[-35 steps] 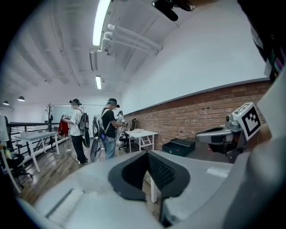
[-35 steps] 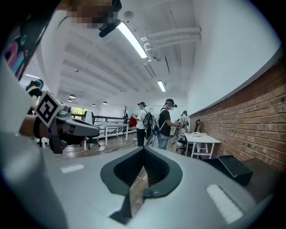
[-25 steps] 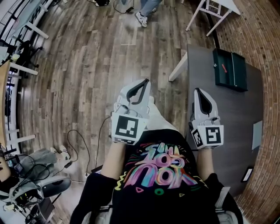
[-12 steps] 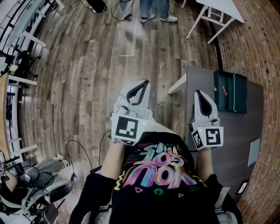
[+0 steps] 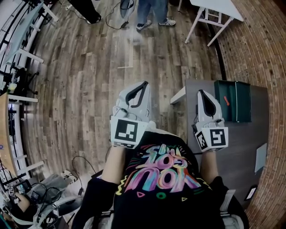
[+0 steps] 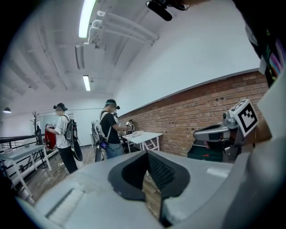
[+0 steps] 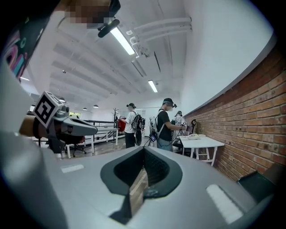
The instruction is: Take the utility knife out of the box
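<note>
The task has barely begun: nothing is taken out and neither gripper is at the box. The green box point(image 5: 241, 107) sits at the far end of the dark table point(image 5: 223, 152), on the right of the scene, close to the brick wall point(image 5: 263, 53). It looks open, and a small red thing point(image 5: 226, 100) lies in its left part. I judge this to be the utility knife, though it is too small to be sure.

The person holds both grippers up close to the chest and roughly level. The left gripper point(image 5: 144, 84) hangs over the wooden floor point(image 5: 89, 89), left of the table and well apart from the box. Its jaws meet at the tips with nothing between them. The right gripper point(image 5: 202, 92) is over the near-left part of the table, near the box but short of it and not touching it. Its jaws are likewise closed and empty.

A white sheet point(image 5: 260, 157) lies on the table nearer the person. Far off stand a white table point(image 5: 214, 6) and other people point(image 5: 152, 9).

What is left is everything: reaching the box, opening the jaws, gripping the knife and lifting it clear.
</note>
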Tool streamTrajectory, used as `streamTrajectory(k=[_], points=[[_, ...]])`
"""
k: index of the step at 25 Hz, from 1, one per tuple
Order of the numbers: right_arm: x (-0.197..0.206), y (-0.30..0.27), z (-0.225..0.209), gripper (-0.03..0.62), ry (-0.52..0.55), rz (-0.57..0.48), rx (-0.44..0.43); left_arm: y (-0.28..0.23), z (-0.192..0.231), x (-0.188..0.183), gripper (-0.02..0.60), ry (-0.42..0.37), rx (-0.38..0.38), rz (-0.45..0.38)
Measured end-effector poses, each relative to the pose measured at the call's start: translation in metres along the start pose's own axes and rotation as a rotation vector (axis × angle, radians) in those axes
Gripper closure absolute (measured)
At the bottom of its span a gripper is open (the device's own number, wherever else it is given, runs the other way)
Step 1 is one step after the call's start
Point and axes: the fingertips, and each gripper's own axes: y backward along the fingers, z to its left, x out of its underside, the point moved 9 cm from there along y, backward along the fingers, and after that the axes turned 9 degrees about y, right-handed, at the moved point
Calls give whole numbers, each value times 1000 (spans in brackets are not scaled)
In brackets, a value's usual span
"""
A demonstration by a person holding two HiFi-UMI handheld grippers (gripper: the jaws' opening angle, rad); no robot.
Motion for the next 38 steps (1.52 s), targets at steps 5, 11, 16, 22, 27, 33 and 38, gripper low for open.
streamTrajectory(k=[5, 11, 16, 22, 27, 33, 38], points=[[0, -4, -7, 594, -13, -4, 25, -19, -2, -6, 581, -25, 36, 3], [5, 0, -23, 594, -26, 7, 111, -53, -8, -14, 582, -53, 136, 3], [9, 6, -49, 594, -46, 27, 223, -98, -21, -26, 581, -86, 251, 14], [23, 5, -86, 594, -81, 66, 381, -174, -43, -38, 581, -136, 418, 25], [26, 7, -118, 594, -108, 111, 543, -247, -69, -53, 582, -169, 600, 30], [27, 8, -163, 594, -126, 153, 748, -317, -107, -66, 582, -211, 816, 44], [32, 18, -177, 594, -153, 207, 948, -366, -138, -73, 581, -241, 1022, 54]])
